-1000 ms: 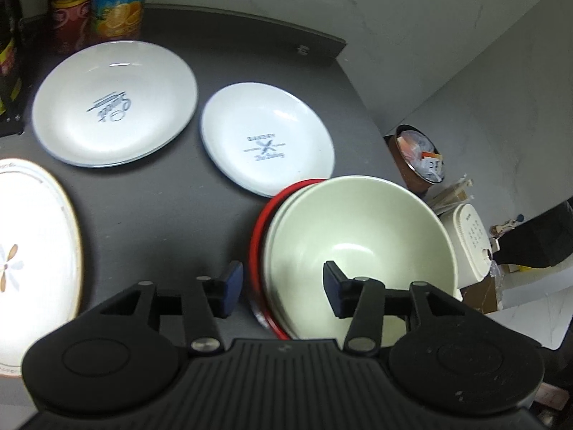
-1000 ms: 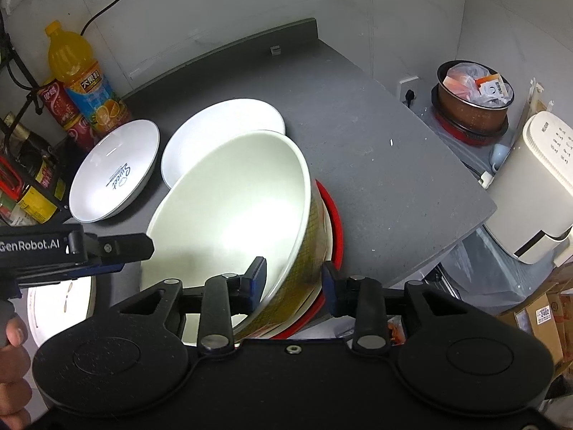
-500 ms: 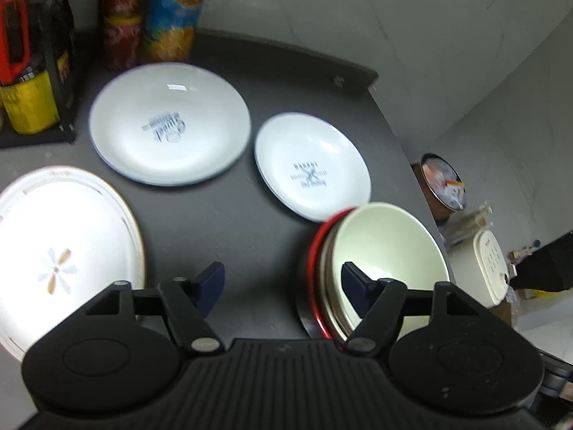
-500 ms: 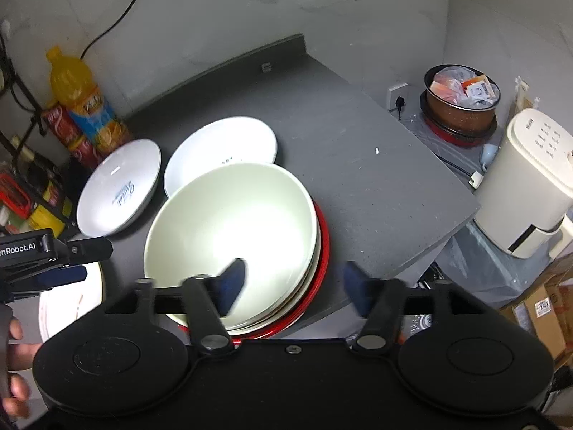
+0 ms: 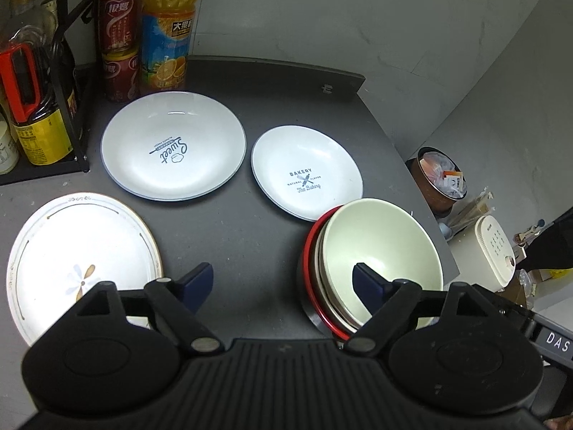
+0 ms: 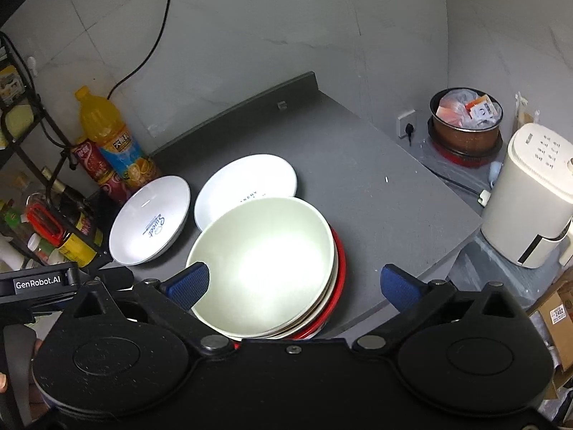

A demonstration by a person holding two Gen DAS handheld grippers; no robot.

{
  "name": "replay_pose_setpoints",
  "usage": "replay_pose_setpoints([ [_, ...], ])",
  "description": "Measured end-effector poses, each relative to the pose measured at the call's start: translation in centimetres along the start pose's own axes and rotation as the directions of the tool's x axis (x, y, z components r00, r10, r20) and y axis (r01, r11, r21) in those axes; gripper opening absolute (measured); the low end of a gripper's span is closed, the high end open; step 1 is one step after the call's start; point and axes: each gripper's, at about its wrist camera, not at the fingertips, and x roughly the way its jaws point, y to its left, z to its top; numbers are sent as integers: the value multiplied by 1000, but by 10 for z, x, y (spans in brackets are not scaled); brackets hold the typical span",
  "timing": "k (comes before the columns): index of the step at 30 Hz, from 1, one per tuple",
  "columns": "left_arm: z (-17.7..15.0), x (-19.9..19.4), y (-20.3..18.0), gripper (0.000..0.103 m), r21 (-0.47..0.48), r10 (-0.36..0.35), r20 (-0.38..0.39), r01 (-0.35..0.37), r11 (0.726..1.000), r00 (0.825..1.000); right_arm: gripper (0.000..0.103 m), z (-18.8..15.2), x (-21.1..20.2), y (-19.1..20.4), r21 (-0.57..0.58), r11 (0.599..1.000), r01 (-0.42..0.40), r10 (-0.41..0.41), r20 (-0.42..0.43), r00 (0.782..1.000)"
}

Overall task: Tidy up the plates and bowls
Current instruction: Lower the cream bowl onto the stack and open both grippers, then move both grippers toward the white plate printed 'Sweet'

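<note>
A pale green bowl (image 5: 379,251) (image 6: 265,261) sits on top of a nested stack whose bottom bowl is red-rimmed (image 5: 308,261), near the grey counter's front right edge. Behind it lie a small "Bakery" plate (image 5: 306,172) (image 6: 247,182) and a larger "Sweet" plate (image 5: 173,145) (image 6: 150,220). A gold-trimmed flower plate (image 5: 78,265) lies at the left. My left gripper (image 5: 283,285) hangs open above the counter between the flower plate and the stack. Over the stack hovers my right gripper (image 6: 293,285), open and holding nothing.
An orange juice bottle (image 5: 166,32) and red cans (image 5: 118,50) stand at the back left, beside a black rack of bottles (image 5: 39,107). Off the counter's right edge are a white appliance (image 6: 533,200) and a full brown pot (image 6: 465,122). A hand shows at the right view's lower left.
My right gripper let go of the green bowl, which settled flat into the stack, and opened wide. My left gripper opened wider, rose and drew back from the stack.
</note>
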Motion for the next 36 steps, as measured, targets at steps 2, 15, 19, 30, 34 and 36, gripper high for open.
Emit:
replay_pose_setpoints([
  [2, 0, -4, 3, 84, -12, 4, 3, -4, 1000, 1000, 103, 0, -2, 2, 0, 1000, -12, 12, 1, 1000],
  [15, -4, -43, 33, 85, -35, 13, 38, -12, 999, 999, 103, 5, -10, 40, -56, 993, -107, 108, 24, 994],
  [19, -3, -57, 45, 93, -49, 14, 68, -11, 999, 998, 103, 6, -6, 57, -84, 987, -140, 142, 16, 990],
  [30, -3, -77, 79, 102, -129, 22, 78, -12, 992, 997, 103, 10, 7, 103, -176, 956, -234, 231, -41, 972],
  [34, 0, -78, 91, 102, -174, 43, 89, -27, 984, 995, 103, 12, 14, 122, -230, 928, -294, 284, -76, 956],
  [36, 3, -76, 95, 102, -194, 56, 92, -37, 980, 994, 103, 14, 17, 130, -260, 916, -306, 295, -83, 952],
])
